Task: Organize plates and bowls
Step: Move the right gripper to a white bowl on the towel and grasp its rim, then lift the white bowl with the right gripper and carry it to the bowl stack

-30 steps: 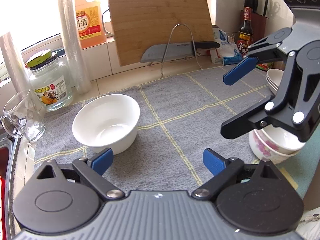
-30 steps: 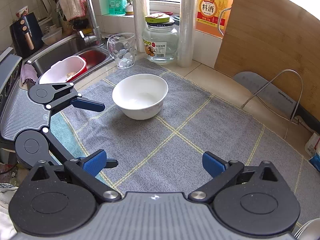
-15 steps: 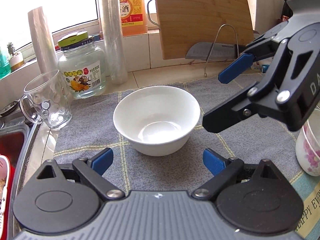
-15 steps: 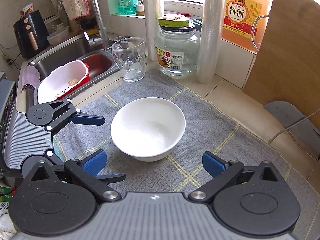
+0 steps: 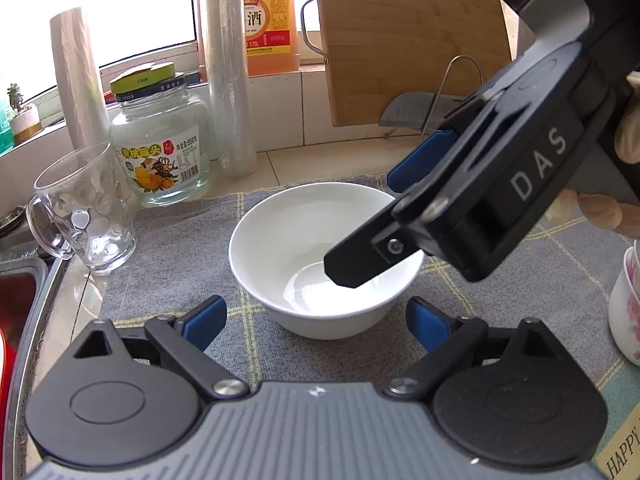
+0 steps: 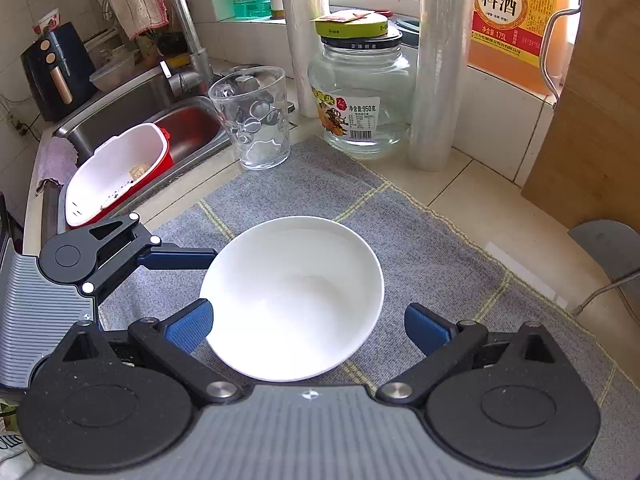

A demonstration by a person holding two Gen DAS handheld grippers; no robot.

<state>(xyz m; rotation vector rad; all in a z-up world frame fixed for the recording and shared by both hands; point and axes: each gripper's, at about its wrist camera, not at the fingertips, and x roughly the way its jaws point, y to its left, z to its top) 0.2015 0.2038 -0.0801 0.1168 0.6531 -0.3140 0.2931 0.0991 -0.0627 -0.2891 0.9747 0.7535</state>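
Note:
A white bowl (image 5: 280, 248) (image 6: 292, 296) stands upright on a grey checked mat (image 5: 180, 248). My left gripper (image 5: 316, 320) is open just in front of the bowl, which sits low between its blue pads without touching them. My right gripper (image 6: 310, 328) is open too and hangs over the bowl, with a blue pad on either side of it and neither one pressing. In the left wrist view the right gripper (image 5: 380, 216) reaches in from the right, one finger over the bowl's inside. The left gripper's finger (image 6: 176, 256) points at the bowl's left rim. Stacked flowered bowls (image 5: 626, 308) stand at the right edge.
A glass mug (image 6: 252, 120), a glass jar (image 6: 360, 92), two film rolls (image 6: 436, 64) and an orange bottle (image 6: 512, 16) line the back of the mat. A sink (image 6: 188, 128) with a red-and-white basket (image 6: 116, 172) lies to the left. A cutting board (image 5: 412, 40) leans at the back right.
Both grippers have closed in on the white bowl. The right gripper has come down over it from the right, and the bowl now lies between the pads of each.

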